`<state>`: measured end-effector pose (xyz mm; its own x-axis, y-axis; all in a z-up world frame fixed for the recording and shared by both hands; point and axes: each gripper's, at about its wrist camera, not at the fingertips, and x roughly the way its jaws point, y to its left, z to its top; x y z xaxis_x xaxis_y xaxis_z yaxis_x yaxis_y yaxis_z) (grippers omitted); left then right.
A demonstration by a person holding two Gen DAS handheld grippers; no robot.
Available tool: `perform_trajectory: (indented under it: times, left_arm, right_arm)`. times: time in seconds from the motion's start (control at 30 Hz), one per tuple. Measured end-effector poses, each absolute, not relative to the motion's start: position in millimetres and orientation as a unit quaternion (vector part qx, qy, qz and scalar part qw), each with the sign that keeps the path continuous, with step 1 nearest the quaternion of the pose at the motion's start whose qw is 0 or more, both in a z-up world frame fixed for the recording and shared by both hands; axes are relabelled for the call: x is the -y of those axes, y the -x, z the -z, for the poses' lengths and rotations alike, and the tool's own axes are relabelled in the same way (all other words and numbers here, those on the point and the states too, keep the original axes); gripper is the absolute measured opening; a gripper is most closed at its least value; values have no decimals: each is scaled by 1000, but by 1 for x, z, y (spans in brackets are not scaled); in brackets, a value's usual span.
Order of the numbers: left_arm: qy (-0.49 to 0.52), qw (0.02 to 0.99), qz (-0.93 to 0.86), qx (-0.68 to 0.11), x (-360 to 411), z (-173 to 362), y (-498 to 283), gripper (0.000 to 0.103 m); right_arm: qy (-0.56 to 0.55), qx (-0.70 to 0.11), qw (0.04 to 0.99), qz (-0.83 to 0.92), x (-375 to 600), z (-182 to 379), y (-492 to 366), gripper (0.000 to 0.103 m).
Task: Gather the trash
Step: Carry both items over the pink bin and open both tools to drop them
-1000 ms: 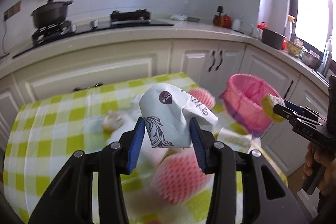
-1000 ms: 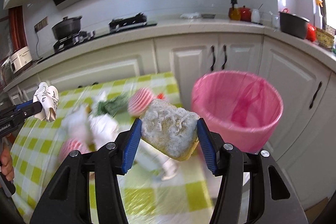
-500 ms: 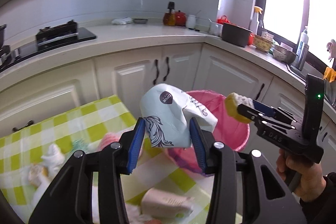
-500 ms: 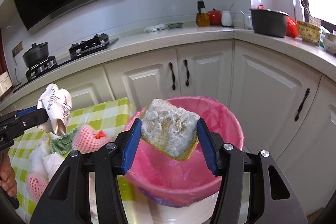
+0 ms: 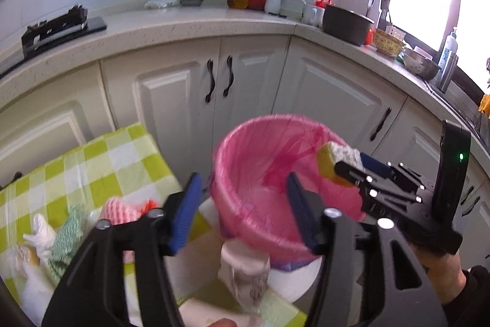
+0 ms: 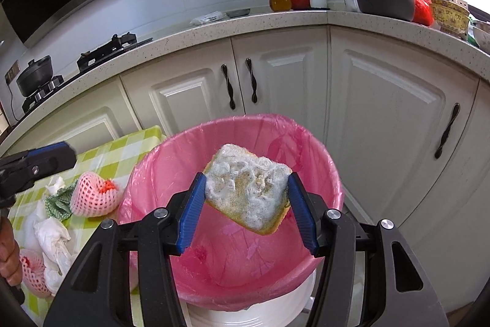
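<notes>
- Two grippers hang over the pink-lined bin point(image 6: 232, 235), mid-drop in the trash round
- Left gripper point(image 5: 245, 204): its jaws have just been opening and stand wide with nothing between them; a blurred pale wrapper point(image 5: 248, 275) shows below its fingers, at the near rim of the bin, and whether it lands inside cannot be told
- Right gripper point(image 6: 245, 210): pads pressed on the worn sponge point(image 6: 248, 189), held above the bin's mouth
- Next move, by the look of it: part the right jaws over the liner, then go for the foam nets point(image 6: 92, 195) and tissues point(image 6: 52, 235) on the checked cloth point(image 5: 92, 170) off to the left
</notes>
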<state>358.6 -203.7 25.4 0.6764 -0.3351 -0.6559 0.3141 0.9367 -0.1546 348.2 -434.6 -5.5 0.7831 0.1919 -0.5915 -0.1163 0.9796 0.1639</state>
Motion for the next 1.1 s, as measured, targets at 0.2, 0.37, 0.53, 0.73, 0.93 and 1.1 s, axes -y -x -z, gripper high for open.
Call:
perform_trajectory:
  times: [0.2, 0.37, 0.53, 0.73, 0.93, 1.1]
  left_arm:
    - [18, 885, 193, -423, 182, 20, -329, 74]
    - [-11, 864, 215, -456, 200, 48, -316, 74]
    - [-43, 850, 193, -487, 212, 73, -324, 41]
    - [-22, 867, 184, -462, 194, 48, -318, 40]
    - [22, 899, 200, -389, 184, -12, -324, 40]
    - [34, 899, 227, -373, 203, -34, -352, 40]
  right_arm:
    - [-64, -322, 941, -82, 433, 16, -341, 53]
    - [-63, -317, 943, -84, 433, 11, -336, 53]
    - [-57, -314, 943, -89, 429, 6, -333, 53]
    - [-52, -311, 945, -88, 428, 2, -332, 53]
    - [-58, -305, 947, -76, 434, -9, -333, 53]
    - [-64, -300, 950, -62, 444, -19, -339, 53]
